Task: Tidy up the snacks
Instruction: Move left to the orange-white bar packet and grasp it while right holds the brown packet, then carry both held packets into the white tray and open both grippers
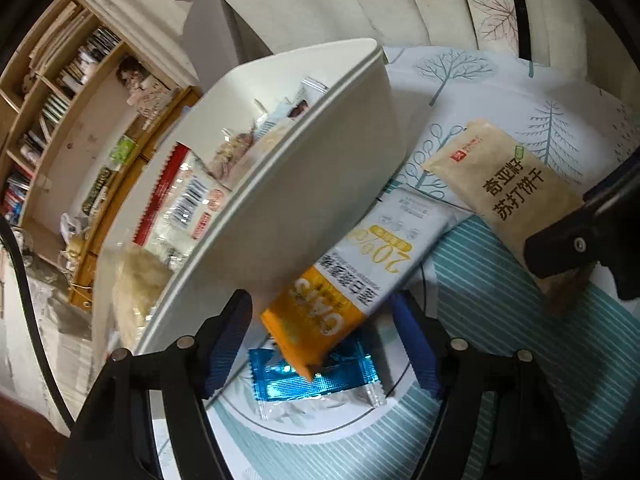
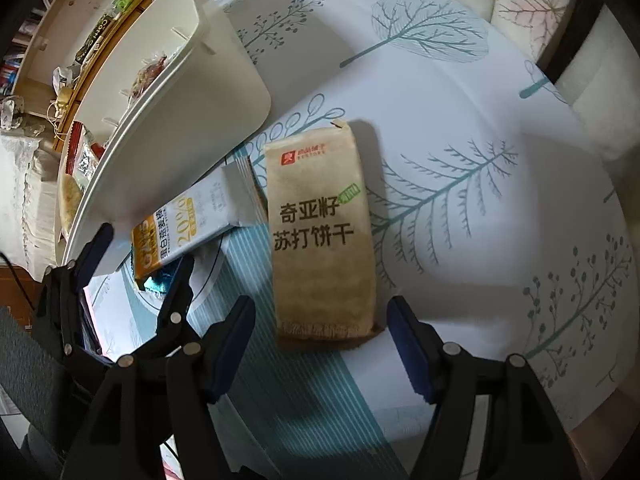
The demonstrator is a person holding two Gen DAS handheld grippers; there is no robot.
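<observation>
A white bin (image 1: 312, 168) holds several snack packets on the tree-print tablecloth (image 2: 460, 120). An orange-and-white oat bar (image 1: 352, 280) leans against its side, lying over a blue foil packet (image 1: 312, 376). A tan cracker packet (image 2: 320, 236) lies to the right. My left gripper (image 1: 320, 344) is open, jaws either side of the oat bar's orange end and the blue packet. My right gripper (image 2: 320, 344) is open, jaws either side of the cracker packet's near end. The right gripper also shows in the left wrist view (image 1: 576, 252), on the cracker packet (image 1: 500, 188).
The white bin (image 2: 168, 128) stands at the table's left. A wooden bookshelf (image 1: 60, 100) with books is beyond it. A cushioned chair back (image 2: 532, 4) stands behind the table. The table edge (image 2: 600, 412) curves at the right.
</observation>
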